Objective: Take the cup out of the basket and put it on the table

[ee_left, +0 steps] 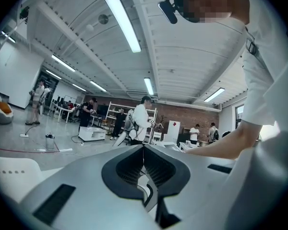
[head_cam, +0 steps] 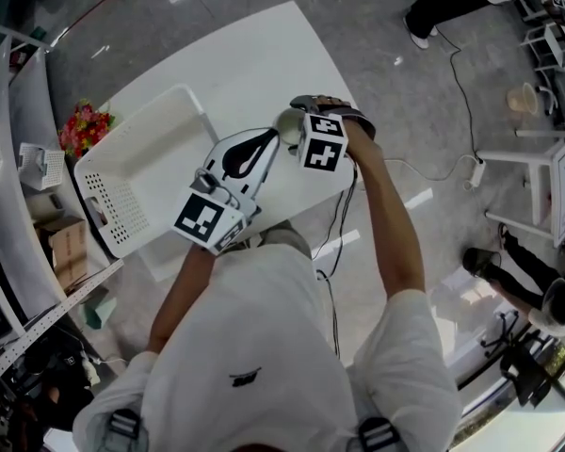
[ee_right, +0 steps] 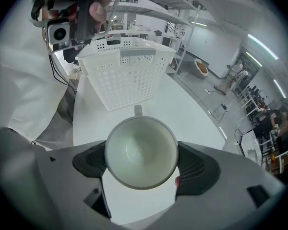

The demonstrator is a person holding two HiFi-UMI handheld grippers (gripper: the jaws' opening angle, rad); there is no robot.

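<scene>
A pale, empty cup (ee_right: 140, 152) sits between the pads of my right gripper (ee_right: 140, 161), which is shut on its sides. The rim faces the camera and the handle points away toward the white perforated basket (ee_right: 127, 68). In the head view the cup (head_cam: 288, 126) is held above the white table (head_cam: 254, 50), to the right of the basket (head_cam: 141, 172) and outside it. My left gripper (head_cam: 266, 137) hovers by the basket's right rim, close to the cup. Its jaws are shut with nothing between them (ee_left: 144, 150), and it points out into the room.
The basket (head_cam: 141, 172) takes up the table's left half. Red flowers (head_cam: 85, 125) and a cardboard box (head_cam: 66, 248) lie off the left edge. Cables (head_cam: 452, 172) trail across the floor on the right, where people stand (head_cam: 546, 299).
</scene>
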